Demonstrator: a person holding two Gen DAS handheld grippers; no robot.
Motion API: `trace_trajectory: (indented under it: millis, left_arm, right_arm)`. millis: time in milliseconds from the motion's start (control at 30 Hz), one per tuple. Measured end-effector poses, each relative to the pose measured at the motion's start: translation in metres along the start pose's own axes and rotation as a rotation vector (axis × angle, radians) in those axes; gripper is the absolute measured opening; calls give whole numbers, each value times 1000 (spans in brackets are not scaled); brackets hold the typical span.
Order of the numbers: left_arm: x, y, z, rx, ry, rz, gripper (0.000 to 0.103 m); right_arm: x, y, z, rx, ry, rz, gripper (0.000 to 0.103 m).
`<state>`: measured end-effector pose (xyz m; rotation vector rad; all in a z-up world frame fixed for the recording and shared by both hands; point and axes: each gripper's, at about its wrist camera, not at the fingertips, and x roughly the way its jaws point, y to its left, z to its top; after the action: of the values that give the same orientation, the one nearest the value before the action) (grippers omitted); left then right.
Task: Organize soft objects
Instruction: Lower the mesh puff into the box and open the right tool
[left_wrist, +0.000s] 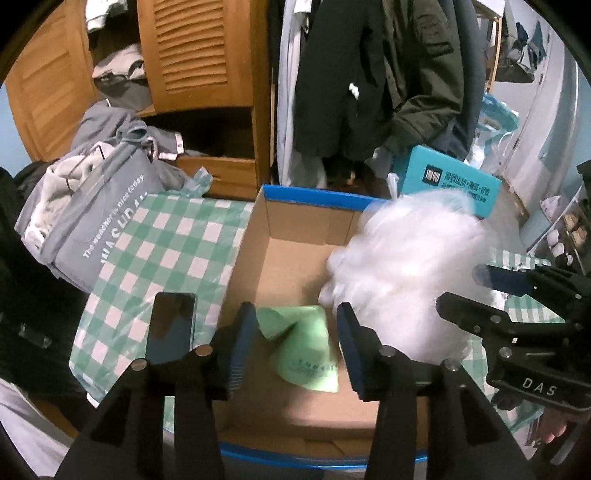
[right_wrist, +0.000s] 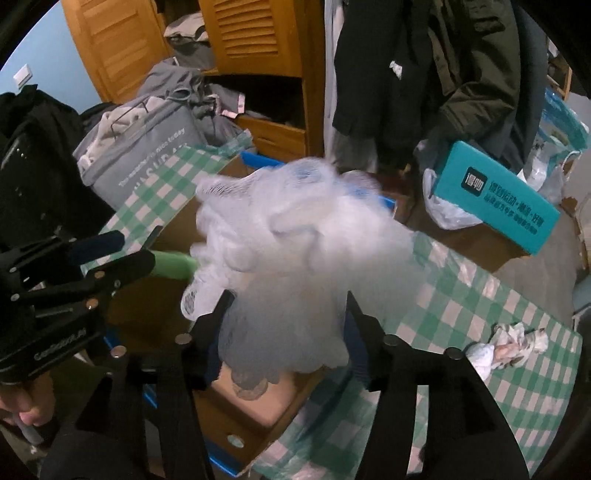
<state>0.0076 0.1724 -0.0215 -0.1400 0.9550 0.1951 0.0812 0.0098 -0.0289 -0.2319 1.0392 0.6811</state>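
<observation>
A fluffy white mesh pouf, blurred, hangs over the right side of an open cardboard box with a blue rim. My right gripper has its fingers spread on either side of the pouf's lower part, and they do not seem to clamp it. In the left wrist view the pouf sits just ahead of the right gripper. A folded green cloth lies on the box floor. My left gripper stands open above that cloth without touching it.
The box rests on a green-and-white checked tablecloth. A dark phone lies left of the box, with a grey bag of clothes behind it. A teal carton stands behind the box. A crumpled patterned cloth lies at the right.
</observation>
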Motion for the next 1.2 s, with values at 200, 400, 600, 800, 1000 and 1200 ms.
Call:
trace_trajectory:
  millis: [200, 400, 600, 800, 1000, 1200]
  left_arm:
    - [-6, -4, 3, 6, -25, 0, 67]
    - [-6, -15, 3, 29, -22, -14, 68]
    - [-8, -31, 3, 68, -24, -34, 69]
    - [-11, -49, 2, 111, -24, -47, 70]
    - [-8, -65, 1, 115, 7, -106, 70]
    - [-10, -85, -1, 152, 7, -111, 70]
  right_arm:
    - [-10, -13, 1, 53, -18, -12, 65]
    - [-21, -28, -2, 100, -31, -14, 66]
    - [-31, -40, -14, 128, -32, -23, 70]
    - [-41, -55, -27, 140, -31, -51, 71]
    - [-47, -73, -43, 161, -25, -74, 71]
    - [-56, -96, -57, 205, -19, -98, 71]
